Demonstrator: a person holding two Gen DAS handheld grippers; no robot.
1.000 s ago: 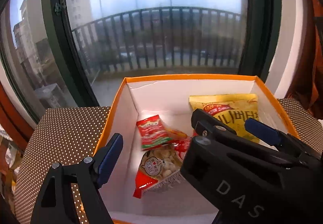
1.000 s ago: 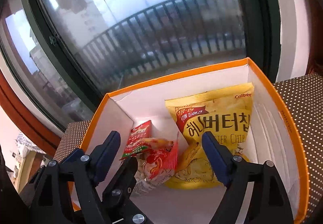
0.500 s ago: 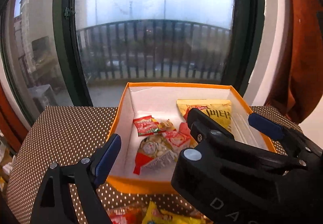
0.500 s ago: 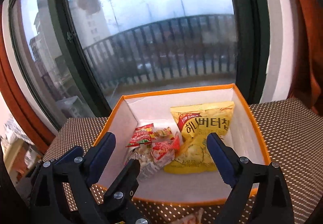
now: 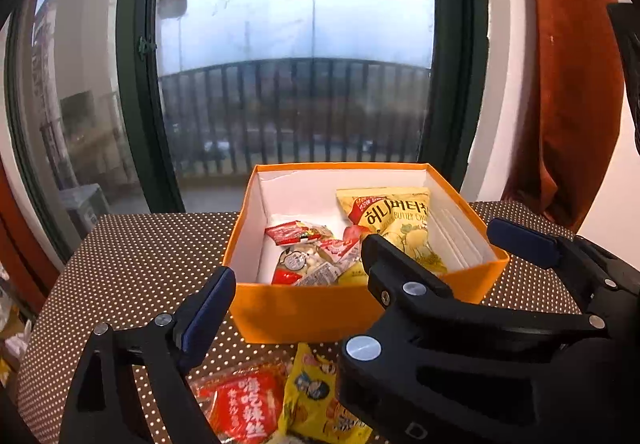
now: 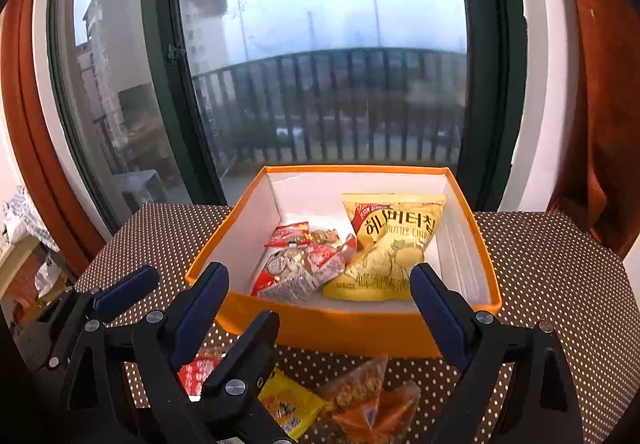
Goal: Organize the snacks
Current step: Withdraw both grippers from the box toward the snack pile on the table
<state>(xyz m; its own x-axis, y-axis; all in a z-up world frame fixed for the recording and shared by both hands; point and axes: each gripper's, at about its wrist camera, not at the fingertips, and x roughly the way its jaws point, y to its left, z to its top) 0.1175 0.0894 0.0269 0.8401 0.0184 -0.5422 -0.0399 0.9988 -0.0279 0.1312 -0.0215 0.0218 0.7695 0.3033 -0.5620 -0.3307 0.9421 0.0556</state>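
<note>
An orange box (image 5: 304, 308) (image 6: 352, 328) with white inside stands on the dotted table. In it lie a yellow chip bag (image 5: 396, 220) (image 6: 388, 244) at the right and small red snack packets (image 5: 308, 256) (image 6: 300, 264) at the left. In front of the box lie a red packet (image 5: 244, 404) (image 6: 196, 370), a yellow packet (image 5: 316, 396) (image 6: 288, 404) and an orange clear packet (image 6: 368, 396). My left gripper (image 5: 294, 276) is open and empty near the box's front. My right gripper (image 6: 316, 296) is open and empty, also before the box; it crosses the left wrist view (image 5: 452, 256).
The brown white-dotted tabletop (image 5: 132, 252) (image 6: 560, 272) extends to both sides of the box. A large window with a green frame (image 5: 136, 84) and a balcony railing lies behind. A rust curtain (image 5: 568, 84) hangs at the right.
Both grippers have pulled back and up from inside the box. The box front and the loose packets before it have come into view. Both stay open.
</note>
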